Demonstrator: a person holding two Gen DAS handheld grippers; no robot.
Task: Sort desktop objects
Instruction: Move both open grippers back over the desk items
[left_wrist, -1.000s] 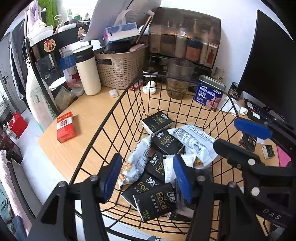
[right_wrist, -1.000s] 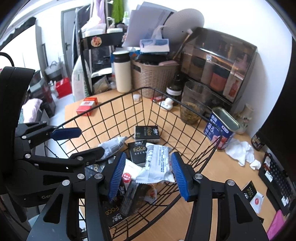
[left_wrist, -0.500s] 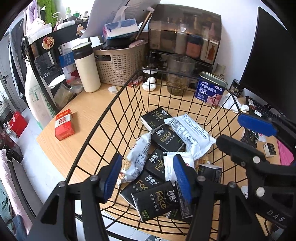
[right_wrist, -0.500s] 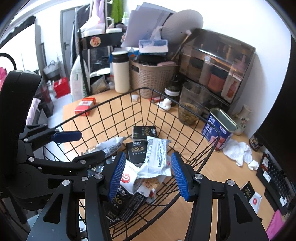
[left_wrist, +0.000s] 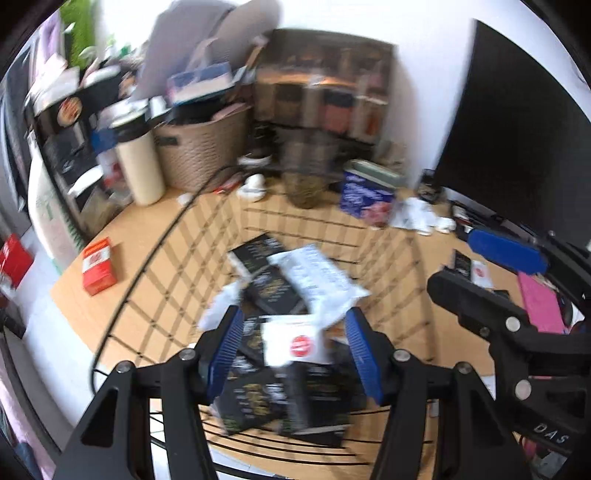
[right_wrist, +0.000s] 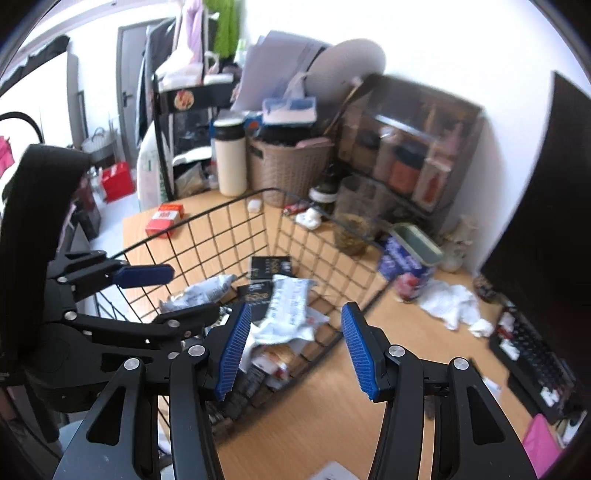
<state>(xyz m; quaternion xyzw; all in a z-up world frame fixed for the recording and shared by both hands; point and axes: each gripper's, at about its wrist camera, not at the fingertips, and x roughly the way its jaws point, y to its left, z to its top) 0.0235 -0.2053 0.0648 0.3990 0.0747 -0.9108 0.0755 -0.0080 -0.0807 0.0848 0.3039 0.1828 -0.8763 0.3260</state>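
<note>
A black wire basket (right_wrist: 221, 208) stands on the wooden desk. It holds black "Face" packs (left_wrist: 273, 288), a white printed snack packet (left_wrist: 317, 277) and a white packet with a red dot (left_wrist: 295, 343), heaped at its near side. My left gripper (left_wrist: 294, 314) reaches over the near wall above that heap. Its blue pads stand apart and press on nothing. My right gripper (right_wrist: 295, 308) straddles the basket's right wall, one finger inside and one outside, with a clear gap between the pads. Each gripper also shows at the edge of the other's view. The basket's near rim is hidden under the fingers.
A red box (left_wrist: 98, 271) lies left of the basket. Behind it stand a cream flask (left_wrist: 138, 162), a woven basket (left_wrist: 207, 155), a glass jar (right_wrist: 354, 221) and a blue tin (right_wrist: 410, 262). Crumpled tissue (right_wrist: 454, 306), a keyboard (right_wrist: 535, 350) and a dark monitor (left_wrist: 517, 147) are on the right.
Both views have pulled back and up and are now blurred. The packets have slid into a heap at the basket's near side, and the basket has shifted away from the blue tin.
</note>
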